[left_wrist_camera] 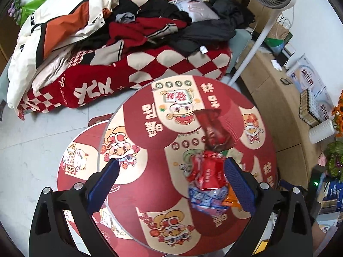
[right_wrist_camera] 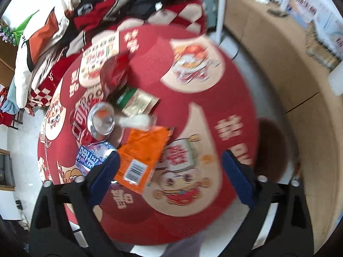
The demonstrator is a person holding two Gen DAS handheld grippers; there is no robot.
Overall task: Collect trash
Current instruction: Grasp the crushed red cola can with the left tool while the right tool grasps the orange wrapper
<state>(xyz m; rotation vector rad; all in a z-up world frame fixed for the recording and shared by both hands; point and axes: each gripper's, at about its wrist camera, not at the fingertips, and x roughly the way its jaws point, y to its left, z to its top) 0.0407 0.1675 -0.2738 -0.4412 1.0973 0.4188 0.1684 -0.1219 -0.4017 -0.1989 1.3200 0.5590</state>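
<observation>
Showing only from the right wrist, an orange packet (right_wrist_camera: pixel 142 154) lies between open jaws; left jaws gape too

Crumpled snack wrappers clustered on round table: orange packet (right_wrist_camera: pixel 142 156), red wrapper (left_wrist_camera: pixel 206 172), blue-white wrapper (right_wrist_camera: pixel 92 157)

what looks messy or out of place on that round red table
Snack trash sits in a loose heap on the round table: an orange wrapper lying flat, a blue wrapper, a crumpled red packet, a dark red bag and a silvery can. Both grippers, left and right, hover open.
</observation>
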